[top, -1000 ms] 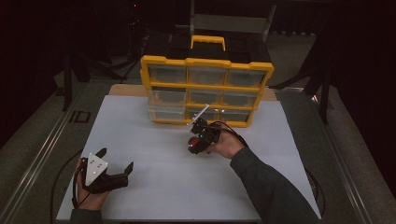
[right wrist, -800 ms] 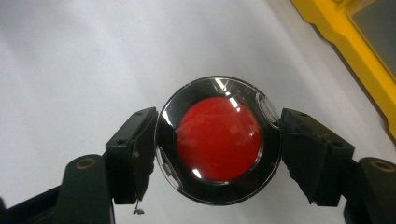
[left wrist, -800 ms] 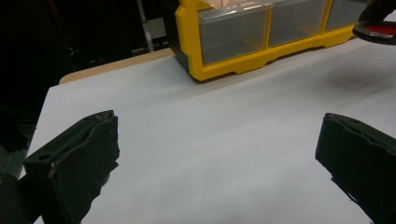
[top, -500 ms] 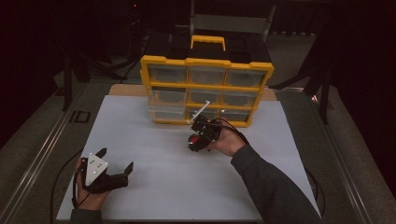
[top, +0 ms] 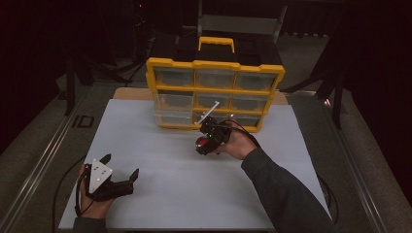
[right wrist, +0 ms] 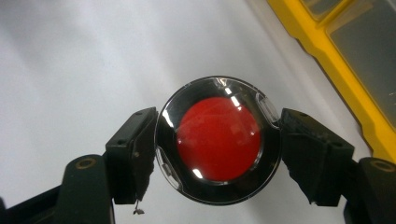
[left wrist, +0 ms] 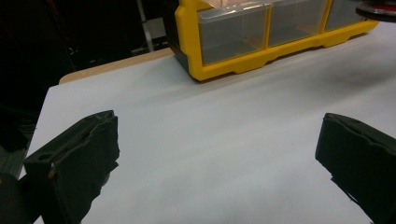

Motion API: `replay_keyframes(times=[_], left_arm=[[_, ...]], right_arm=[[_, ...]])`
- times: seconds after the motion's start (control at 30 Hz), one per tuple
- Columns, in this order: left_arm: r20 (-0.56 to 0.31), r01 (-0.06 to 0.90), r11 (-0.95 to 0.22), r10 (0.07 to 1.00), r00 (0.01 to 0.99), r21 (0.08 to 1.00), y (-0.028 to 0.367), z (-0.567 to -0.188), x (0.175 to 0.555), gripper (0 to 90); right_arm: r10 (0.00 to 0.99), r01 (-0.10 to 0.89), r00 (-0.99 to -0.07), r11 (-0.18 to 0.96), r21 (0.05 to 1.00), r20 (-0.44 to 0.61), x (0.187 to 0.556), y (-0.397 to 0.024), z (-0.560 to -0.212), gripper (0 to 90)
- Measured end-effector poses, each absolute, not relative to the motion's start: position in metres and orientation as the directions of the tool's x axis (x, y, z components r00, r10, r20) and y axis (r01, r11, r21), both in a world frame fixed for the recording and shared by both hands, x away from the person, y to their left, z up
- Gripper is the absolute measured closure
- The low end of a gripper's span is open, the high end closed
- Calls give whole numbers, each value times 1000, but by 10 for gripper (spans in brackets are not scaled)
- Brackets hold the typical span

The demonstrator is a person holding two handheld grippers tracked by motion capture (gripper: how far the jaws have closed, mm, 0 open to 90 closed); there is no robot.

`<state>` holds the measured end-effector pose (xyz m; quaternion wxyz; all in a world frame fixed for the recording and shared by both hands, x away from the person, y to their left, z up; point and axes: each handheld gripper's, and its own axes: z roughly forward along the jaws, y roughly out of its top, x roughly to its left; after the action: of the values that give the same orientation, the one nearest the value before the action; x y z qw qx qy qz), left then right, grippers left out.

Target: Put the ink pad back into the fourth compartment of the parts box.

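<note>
One round red disc (right wrist: 218,139) — glossy black rim, clear cover, clamped in right tongs (right wrist: 218,154)

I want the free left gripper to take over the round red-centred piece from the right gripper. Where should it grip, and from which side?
Grip the round red-centred piece by its black rim, on the two free arcs between the right gripper's pads, which clamp it at opposite edges. The left gripper, jaws open, probably comes best square to those pads; the clear domed face looks slippery.

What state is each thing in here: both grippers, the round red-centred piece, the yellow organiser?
Left gripper: open, empty, low over the white sheet.
Right gripper: shut on the round piece.
Round piece: clamped by its rim, off the sheet.
Yellow organiser: upright, drawers shut.
</note>
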<state>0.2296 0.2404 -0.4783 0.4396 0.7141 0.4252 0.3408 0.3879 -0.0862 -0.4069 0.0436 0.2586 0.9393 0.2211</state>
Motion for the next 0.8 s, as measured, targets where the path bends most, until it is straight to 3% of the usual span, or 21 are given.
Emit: replay_keyframes(times=[0.8], left_arm=[[113,307,-252,907,406,918,241,-478,229,3]], right_arm=[[499,452,-867,773,445,15,393,-85,-390,299]])
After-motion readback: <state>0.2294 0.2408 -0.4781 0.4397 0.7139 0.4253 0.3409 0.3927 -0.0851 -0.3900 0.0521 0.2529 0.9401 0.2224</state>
